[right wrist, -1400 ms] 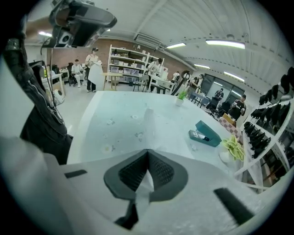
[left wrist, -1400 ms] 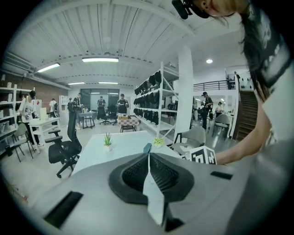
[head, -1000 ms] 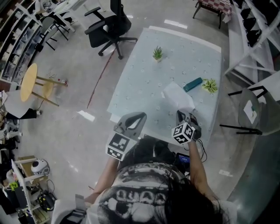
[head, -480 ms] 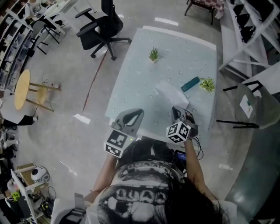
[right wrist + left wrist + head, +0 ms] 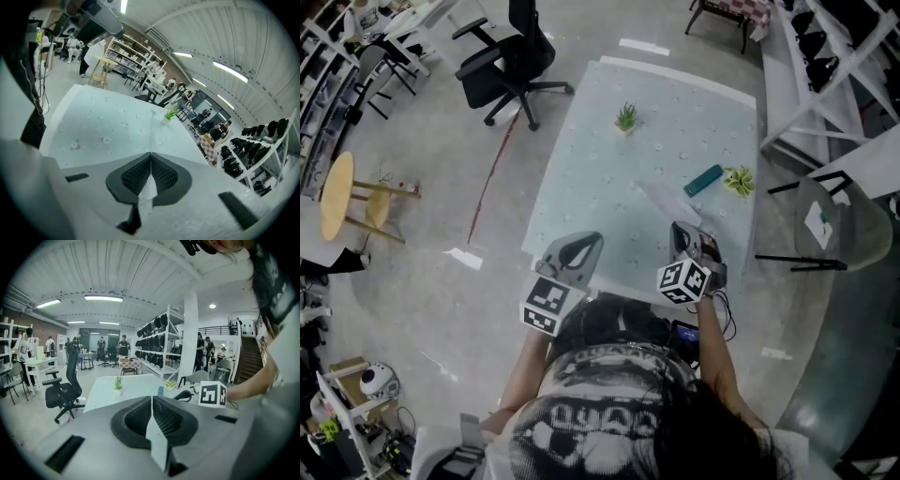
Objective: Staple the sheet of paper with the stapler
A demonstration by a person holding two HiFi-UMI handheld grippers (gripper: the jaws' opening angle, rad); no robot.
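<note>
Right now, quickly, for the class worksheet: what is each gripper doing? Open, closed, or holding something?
Left gripper: jaws closed, nothing held.
Right gripper: jaws closed on the white sheet of paper.

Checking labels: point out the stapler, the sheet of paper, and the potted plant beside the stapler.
stapler (image 5: 706,180): head view, middle of teal body.
sheet of paper (image 5: 667,201): head view, centre of sheet.
potted plant (image 5: 738,179): head view, its leaves.
</note>
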